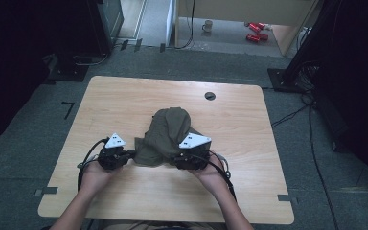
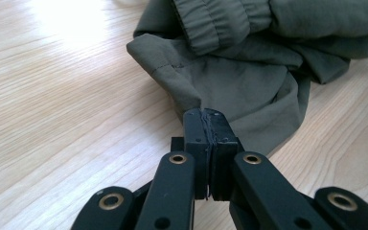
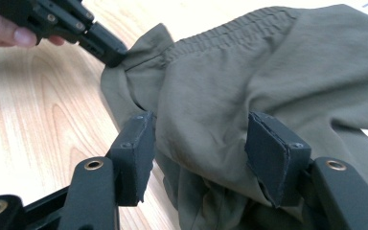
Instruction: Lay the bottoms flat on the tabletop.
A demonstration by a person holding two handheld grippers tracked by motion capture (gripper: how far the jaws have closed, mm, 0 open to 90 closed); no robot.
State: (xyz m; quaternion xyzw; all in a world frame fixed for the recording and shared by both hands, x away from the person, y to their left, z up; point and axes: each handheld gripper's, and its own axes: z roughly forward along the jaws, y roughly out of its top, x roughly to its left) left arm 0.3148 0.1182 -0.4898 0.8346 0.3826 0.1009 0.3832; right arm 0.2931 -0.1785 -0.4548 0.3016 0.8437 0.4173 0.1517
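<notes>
One olive garment [image 1: 165, 136], bunched mid-table: left gripper [image 2: 206, 129] pinched its near-left hem, right gripper [image 3: 199, 153] stood wide astride a fold, unclamped; thin hem likely to slip if tugged.

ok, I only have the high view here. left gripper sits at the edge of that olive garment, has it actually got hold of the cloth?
Observer: Yes. In the left gripper view the left gripper is shut, its pads pinching a hemmed corner of the olive garment.
Operator: And the right one?
Observer: The right gripper is open. Cloth bulges between its jaws, but the pads are not pressing on it.
Operator: What part of the garment faces the left side?
Observer: A gathered elastic band, lying just beyond the pinched corner.
</notes>
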